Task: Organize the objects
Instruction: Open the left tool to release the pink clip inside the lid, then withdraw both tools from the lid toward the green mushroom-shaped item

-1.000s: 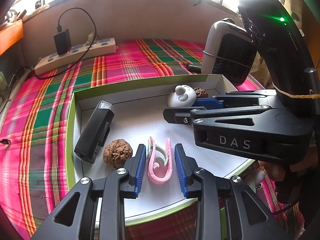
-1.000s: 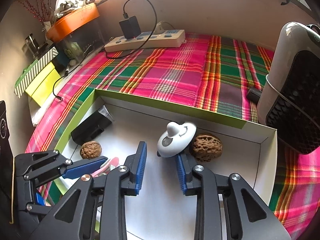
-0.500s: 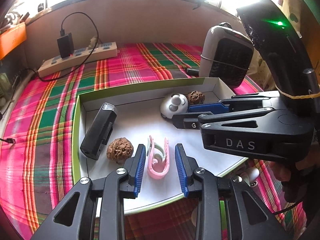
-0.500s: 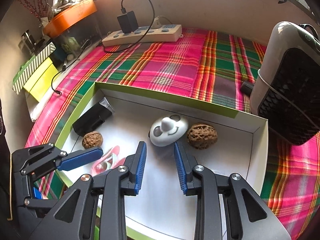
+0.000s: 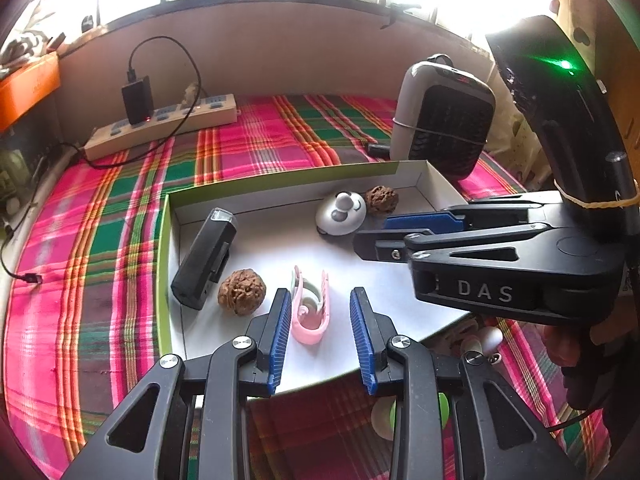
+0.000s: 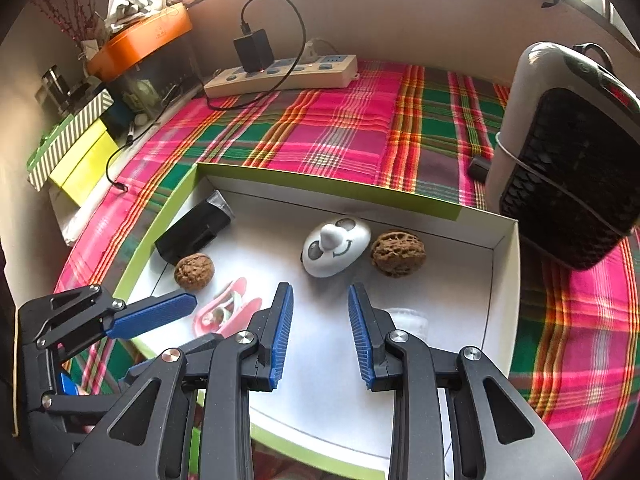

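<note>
Your tray holds: two walnuts, one black device, one white smiley toy, one pink clip. Your left gripper and right gripper: both agape, gripping nothing.

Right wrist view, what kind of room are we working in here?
Probably a home, a table by a window: plaid tablecloth, a power strip with a charger plugged in, a small heater, and stacked household boxes.
</note>
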`<state>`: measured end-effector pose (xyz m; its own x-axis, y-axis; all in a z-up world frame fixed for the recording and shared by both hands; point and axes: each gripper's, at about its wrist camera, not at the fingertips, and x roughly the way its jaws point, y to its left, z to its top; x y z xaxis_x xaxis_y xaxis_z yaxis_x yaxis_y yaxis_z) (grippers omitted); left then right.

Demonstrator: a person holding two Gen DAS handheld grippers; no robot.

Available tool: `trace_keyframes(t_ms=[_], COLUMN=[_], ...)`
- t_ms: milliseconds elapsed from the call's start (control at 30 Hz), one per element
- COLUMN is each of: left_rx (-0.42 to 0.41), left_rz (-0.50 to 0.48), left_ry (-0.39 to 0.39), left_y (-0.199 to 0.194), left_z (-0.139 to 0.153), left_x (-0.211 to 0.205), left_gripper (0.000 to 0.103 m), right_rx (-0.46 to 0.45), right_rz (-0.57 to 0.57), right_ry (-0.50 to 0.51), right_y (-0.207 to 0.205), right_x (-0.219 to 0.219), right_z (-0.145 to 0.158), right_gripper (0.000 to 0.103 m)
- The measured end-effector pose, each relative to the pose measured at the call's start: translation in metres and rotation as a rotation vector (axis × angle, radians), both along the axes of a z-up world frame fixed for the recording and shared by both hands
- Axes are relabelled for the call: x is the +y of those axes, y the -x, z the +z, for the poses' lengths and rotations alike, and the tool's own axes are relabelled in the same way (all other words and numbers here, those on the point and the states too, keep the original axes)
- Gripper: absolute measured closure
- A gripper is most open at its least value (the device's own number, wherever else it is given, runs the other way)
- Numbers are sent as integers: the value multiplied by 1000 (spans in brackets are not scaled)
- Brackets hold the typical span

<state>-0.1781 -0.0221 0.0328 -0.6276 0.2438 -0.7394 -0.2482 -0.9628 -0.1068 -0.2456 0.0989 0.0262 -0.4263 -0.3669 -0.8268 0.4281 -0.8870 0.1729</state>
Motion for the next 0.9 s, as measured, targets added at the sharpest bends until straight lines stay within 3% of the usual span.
trace_keyframes(t_ms=[600,733,900], left_rx=[74,89,100], left_rz=[31,39,48], left_ry=[21,30,25], left_y=[-38,-47,-59], left_z=[17,19,20], left_x=[-4,-4,-7], left_gripper=[75,74,74], right_rx=[138,168,198], right_rz=[-87,-102,-127], right_ry=[8,-10,2], right_y=[-53,-65,-82], right_x=[16,18,24], right_z=[20,22,25], right_gripper=[73,66,66])
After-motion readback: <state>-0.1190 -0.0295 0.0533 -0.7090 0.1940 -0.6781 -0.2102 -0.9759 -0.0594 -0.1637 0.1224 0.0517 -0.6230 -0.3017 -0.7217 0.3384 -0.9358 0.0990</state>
